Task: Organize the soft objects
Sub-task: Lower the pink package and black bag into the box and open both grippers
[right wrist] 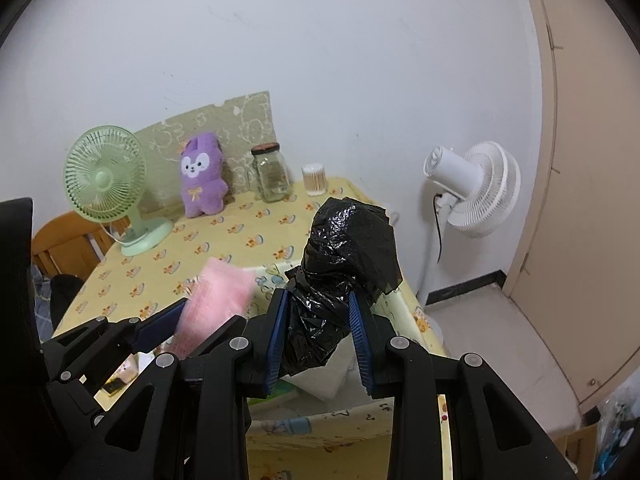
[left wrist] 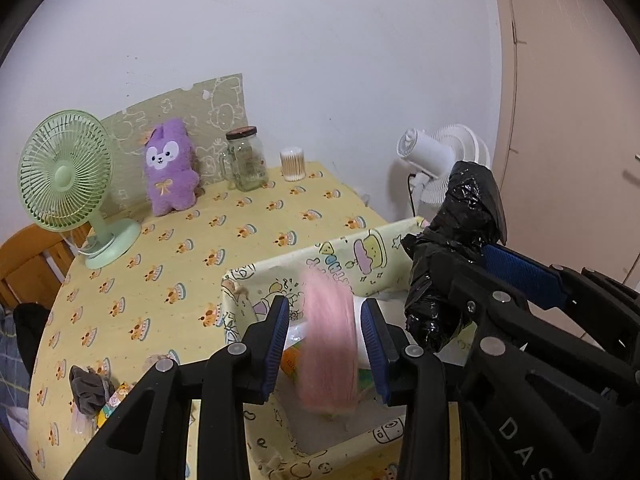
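A pink fluffy cloth (left wrist: 330, 340), blurred by motion, hangs between the spread fingers of my left gripper (left wrist: 325, 344) over the open cartoon-print storage box (left wrist: 360, 252); the fingers do not touch it. It also shows in the right wrist view (right wrist: 216, 304). My right gripper (right wrist: 318, 336) is shut on a crumpled black plastic bag (right wrist: 344, 264), held above the box's right side; the bag also shows in the left wrist view (left wrist: 452, 248). A purple plush bunny (left wrist: 170, 168) stands at the back of the table.
On the yellow tablecloth (left wrist: 180, 272) stand a green desk fan (left wrist: 68, 176), a glass jar (left wrist: 246, 160) and a cotton-swab tub (left wrist: 293, 164). A grey cloth and small items (left wrist: 90, 392) lie at the front left. A white floor fan (right wrist: 472, 188) stands right of the table.
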